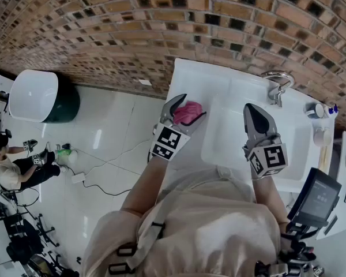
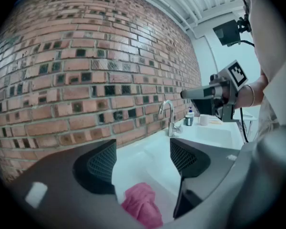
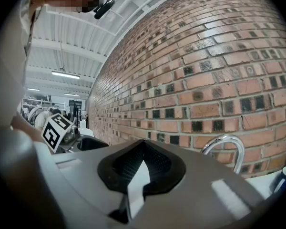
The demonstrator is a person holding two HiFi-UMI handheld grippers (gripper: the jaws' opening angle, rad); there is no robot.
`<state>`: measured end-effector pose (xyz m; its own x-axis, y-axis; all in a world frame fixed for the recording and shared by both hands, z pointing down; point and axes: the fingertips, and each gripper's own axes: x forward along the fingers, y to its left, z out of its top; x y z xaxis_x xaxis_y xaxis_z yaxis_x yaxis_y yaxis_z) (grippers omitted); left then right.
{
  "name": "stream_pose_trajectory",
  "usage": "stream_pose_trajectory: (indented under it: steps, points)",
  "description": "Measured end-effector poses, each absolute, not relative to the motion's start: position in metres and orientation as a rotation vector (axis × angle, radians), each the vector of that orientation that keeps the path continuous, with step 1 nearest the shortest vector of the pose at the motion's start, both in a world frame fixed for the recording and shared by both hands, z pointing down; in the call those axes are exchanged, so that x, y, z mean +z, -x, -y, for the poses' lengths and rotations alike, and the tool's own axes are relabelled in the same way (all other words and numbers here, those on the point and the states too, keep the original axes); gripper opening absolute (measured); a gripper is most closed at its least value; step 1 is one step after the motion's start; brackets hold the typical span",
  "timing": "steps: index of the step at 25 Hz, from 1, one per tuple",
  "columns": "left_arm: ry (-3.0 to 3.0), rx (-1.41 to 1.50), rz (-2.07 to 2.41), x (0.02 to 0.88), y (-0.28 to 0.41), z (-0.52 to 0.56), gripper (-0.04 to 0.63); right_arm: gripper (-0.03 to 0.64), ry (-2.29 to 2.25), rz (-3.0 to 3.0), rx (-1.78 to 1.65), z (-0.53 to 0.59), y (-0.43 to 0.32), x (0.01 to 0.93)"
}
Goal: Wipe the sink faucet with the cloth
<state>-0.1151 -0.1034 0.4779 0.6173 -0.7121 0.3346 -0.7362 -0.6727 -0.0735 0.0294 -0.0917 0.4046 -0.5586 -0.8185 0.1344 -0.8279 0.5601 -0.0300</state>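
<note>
The faucet (image 1: 278,84) stands at the back rim of the sink (image 1: 225,133), close against the brick wall (image 1: 161,22). Its stem is upright and its gooseneck arches over at the top. The spout end seems to turn down toward the basin, though it is too small to be sure. The pink cloth (image 2: 142,206) lies crumpled on the white counter (image 1: 187,74) left of the basin, well apart from the faucet. It sits between the wide-apart jaws of the left gripper (image 2: 143,159), whose pads do not press it. The right gripper (image 1: 254,111), jaws together and empty, hovers over the basin between cloth and faucet. A bottle (image 2: 188,118) and a cup (image 2: 204,120) stand on the counter beyond the faucet.
</note>
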Motion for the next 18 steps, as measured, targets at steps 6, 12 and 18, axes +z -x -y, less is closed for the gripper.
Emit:
stream_pose_trajectory:
  steps: [6, 12, 18]
  points:
    - [-2.568, 0.881, 1.121, 0.567, 0.135, 0.091, 0.373, -0.005, -1.411, 2.676, 0.139, 0.092, -0.028, 0.407]
    - [-2.425, 1.029, 1.044, 0.632, 0.146, 0.083, 0.371, -0.005, -1.423, 2.652, 0.155, 0.092, -0.034, 0.41]
    - [-2.339, 1.147, 0.994, 0.676, 0.15, 0.094, 0.348, -0.005, -1.418, 2.644, 0.164, 0.096, -0.034, 0.415]
